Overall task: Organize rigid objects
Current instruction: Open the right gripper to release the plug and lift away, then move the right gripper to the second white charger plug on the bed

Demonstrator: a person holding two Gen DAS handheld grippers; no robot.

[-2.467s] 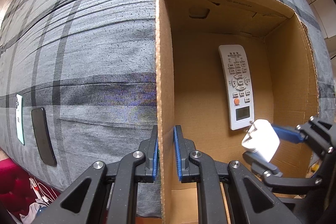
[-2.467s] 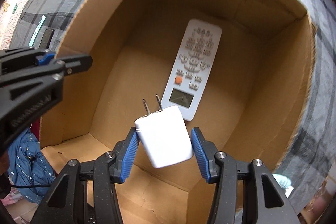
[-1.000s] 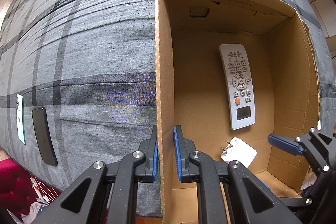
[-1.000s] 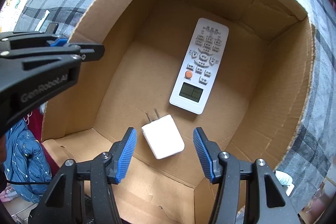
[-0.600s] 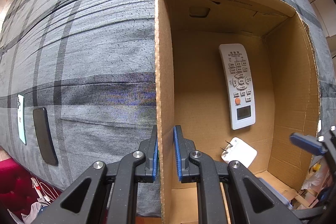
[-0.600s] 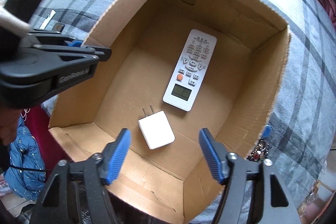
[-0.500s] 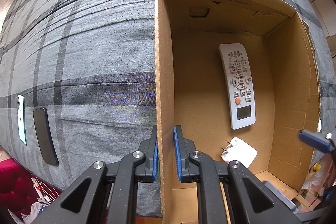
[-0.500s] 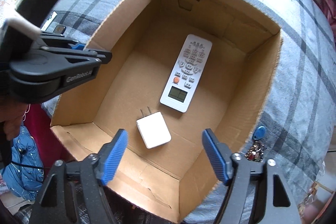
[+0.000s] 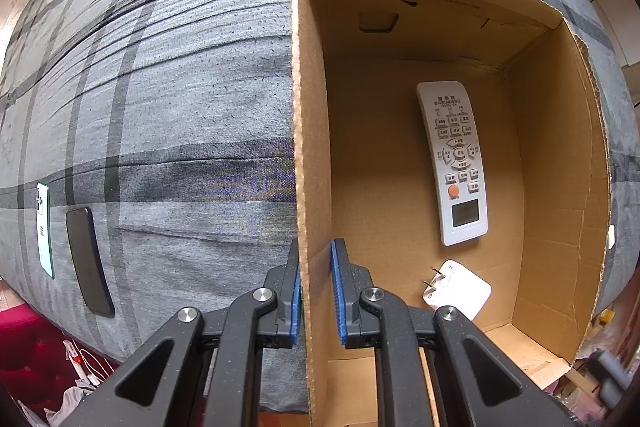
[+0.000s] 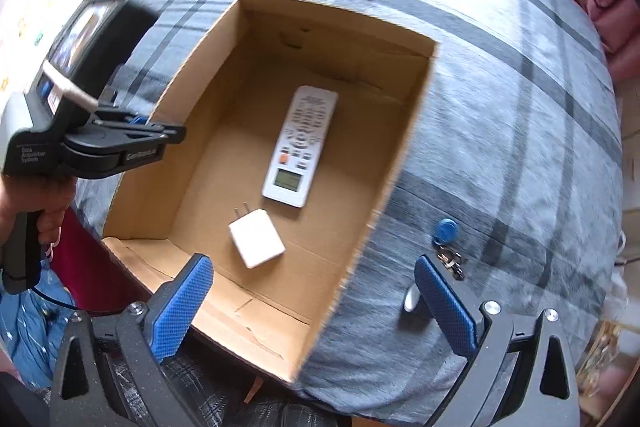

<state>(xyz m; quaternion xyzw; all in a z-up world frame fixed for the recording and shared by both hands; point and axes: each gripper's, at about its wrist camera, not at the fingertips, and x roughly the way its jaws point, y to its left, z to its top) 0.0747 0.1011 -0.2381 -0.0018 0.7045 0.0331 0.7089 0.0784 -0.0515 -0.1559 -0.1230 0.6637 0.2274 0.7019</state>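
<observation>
An open cardboard box [image 9: 308, 131] [image 10: 404, 155] sits on a grey plaid bed. Inside lie a white remote control [image 9: 454, 163] [image 10: 301, 147] and a white plug charger [image 9: 456, 289] [image 10: 256, 238]. My left gripper [image 9: 315, 291] [image 10: 160, 133] is shut on the box's left wall. My right gripper [image 10: 316, 299] is open and empty, raised above the box's near right corner. A blue key fob with keys [image 10: 445, 231] lies on the bed to the right of the box, just beyond my right fingertip.
Two phones lie on the bed far left of the box: a black one [image 9: 88, 259] and a pale green one [image 9: 43, 227]. A small silver object [image 10: 412, 297] lies beside my right finger. The bed edge is close to me, with clutter on the floor below.
My right gripper opened and let the charger go onto the box floor. It then rose and drew back to the right, out of the box. The left gripper has not moved.
</observation>
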